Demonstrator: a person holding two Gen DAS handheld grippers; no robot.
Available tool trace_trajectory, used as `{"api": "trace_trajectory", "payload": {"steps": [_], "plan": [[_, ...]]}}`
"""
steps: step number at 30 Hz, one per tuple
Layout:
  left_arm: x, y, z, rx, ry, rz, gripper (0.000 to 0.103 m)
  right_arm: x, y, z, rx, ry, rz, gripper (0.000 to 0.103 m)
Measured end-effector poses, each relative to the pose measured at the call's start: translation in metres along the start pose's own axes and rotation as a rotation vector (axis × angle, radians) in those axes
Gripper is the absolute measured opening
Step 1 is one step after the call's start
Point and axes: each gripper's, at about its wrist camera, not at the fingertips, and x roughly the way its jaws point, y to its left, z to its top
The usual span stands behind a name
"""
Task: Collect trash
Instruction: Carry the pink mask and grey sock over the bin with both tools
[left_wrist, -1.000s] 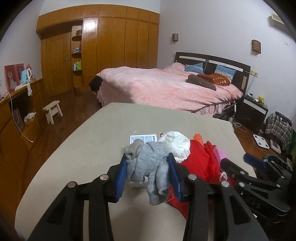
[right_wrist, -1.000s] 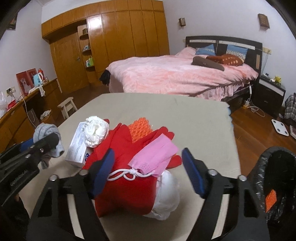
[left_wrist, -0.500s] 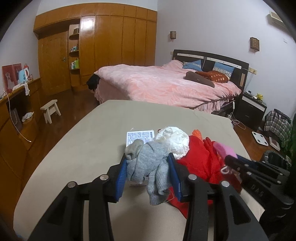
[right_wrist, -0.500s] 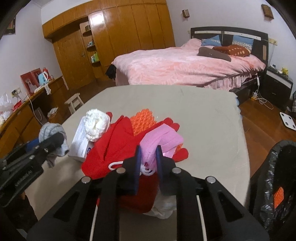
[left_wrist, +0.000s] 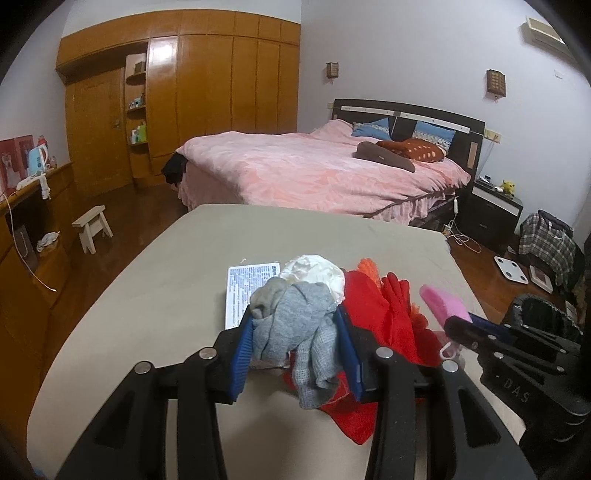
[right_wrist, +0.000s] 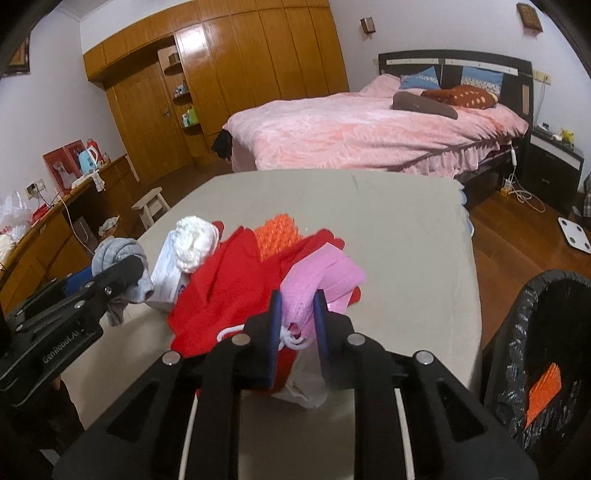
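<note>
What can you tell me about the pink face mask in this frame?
The pink face mask is a soft pleated cloth piece with white ear loops, bunched and pinched at its near end between the blue pads of the right gripper, whose jaws have just closed on it. Its far end sticks out over the red gloves on the table's pile.

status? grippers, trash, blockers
Left gripper shut on grey sock. Right gripper just closed on pink mask. Lined bin at right, path clear.
</note>
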Motion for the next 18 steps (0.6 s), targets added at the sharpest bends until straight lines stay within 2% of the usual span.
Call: {"api": "trace_trajectory", "payload": {"steps": [6, 10, 18], "plan": [[0.001, 0.0, 0.0, -0.004, -0.001, -0.001, 0.042, -0.006, 0.001, 0.001, 0.003, -0.005, 0.017, 0.019], [-0.001, 0.0, -0.001, -0.006, -0.002, -0.006, 0.042, -0.014, 0.006, 0.004, -0.038, -0.021, 0.029, 0.01], [-0.013, -0.007, 0.009, 0.005, -0.025, -0.014, 0.042, -0.046, -0.001, 0.017, -0.023, -0.078, 0.044, 0.01]]}}
